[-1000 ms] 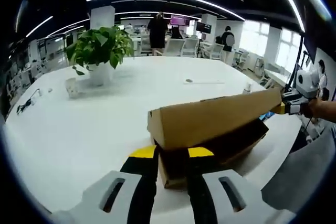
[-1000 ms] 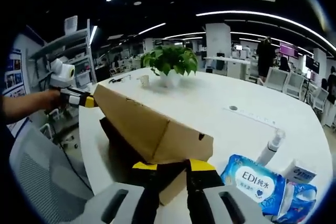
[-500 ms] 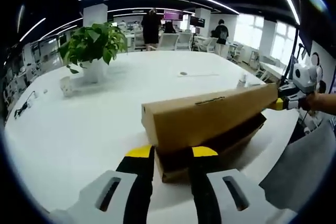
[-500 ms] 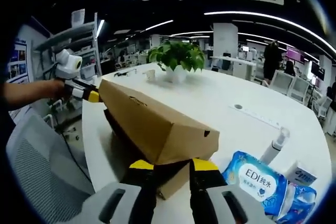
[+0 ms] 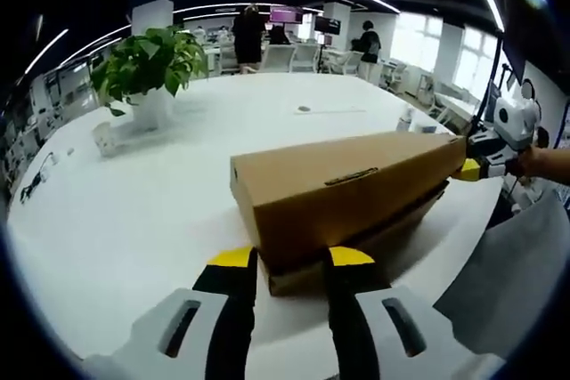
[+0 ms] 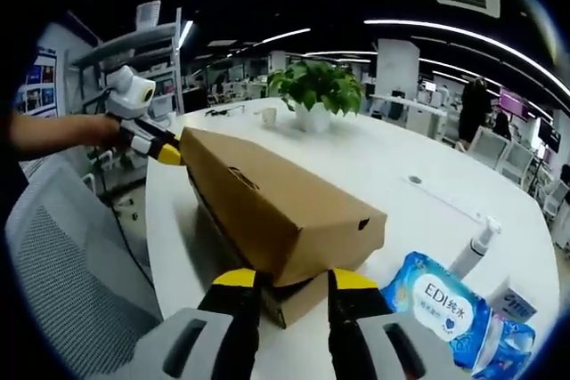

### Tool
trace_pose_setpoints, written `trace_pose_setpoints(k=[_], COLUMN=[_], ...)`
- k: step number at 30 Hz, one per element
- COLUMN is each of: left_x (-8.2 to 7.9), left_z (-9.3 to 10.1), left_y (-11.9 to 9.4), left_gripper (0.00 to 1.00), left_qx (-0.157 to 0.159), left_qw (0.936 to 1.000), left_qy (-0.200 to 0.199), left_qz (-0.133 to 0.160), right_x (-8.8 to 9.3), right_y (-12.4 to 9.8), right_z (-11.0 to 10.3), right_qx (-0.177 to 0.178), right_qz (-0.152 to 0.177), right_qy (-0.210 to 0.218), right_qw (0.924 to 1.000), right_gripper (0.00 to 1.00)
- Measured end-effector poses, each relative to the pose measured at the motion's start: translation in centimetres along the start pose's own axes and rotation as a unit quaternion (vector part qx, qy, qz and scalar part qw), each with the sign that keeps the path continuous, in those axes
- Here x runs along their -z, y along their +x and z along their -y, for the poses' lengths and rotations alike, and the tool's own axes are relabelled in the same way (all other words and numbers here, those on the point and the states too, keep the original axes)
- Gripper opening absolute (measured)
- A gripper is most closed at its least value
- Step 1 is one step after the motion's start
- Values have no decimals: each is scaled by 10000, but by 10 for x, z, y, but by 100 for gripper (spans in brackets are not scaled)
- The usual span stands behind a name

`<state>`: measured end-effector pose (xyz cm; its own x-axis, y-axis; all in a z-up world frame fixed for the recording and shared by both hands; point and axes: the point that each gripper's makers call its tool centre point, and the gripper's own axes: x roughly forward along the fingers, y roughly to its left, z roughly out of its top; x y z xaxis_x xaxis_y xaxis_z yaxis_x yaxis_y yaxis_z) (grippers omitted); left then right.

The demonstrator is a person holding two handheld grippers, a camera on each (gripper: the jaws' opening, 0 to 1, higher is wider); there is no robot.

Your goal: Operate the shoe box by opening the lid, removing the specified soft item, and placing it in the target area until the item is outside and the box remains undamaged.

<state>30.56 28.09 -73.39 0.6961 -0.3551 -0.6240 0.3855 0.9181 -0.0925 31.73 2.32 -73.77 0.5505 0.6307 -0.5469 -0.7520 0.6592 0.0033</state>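
Grippers are working a cardboard shoe box on a white table: left gripper and right gripper, jaws spread, are each bracketing one end of its lid; tissue packs are lying at four o'clock in the right gripper view.

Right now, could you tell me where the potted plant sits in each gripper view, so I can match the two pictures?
Left gripper view: potted plant upper left, far across the white table.
Right gripper view: potted plant top centre, beyond the shoe box.
Shared landmark: the shoe box on that table.
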Motion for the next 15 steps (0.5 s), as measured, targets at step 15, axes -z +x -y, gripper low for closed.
trace_pose_setpoints(k=[15], left_x=[22], left_z=[4], left_y=[12], left_gripper=[34], left_qx=[-8], left_qw=[9984], left_qy=[420], left_qz=[-366], right_x=[15], right_y=[8], right_z=[-9], right_qx=[-45], right_qz=[-263], right_qy=[-304], right_qw=[9992], right_gripper=[31])
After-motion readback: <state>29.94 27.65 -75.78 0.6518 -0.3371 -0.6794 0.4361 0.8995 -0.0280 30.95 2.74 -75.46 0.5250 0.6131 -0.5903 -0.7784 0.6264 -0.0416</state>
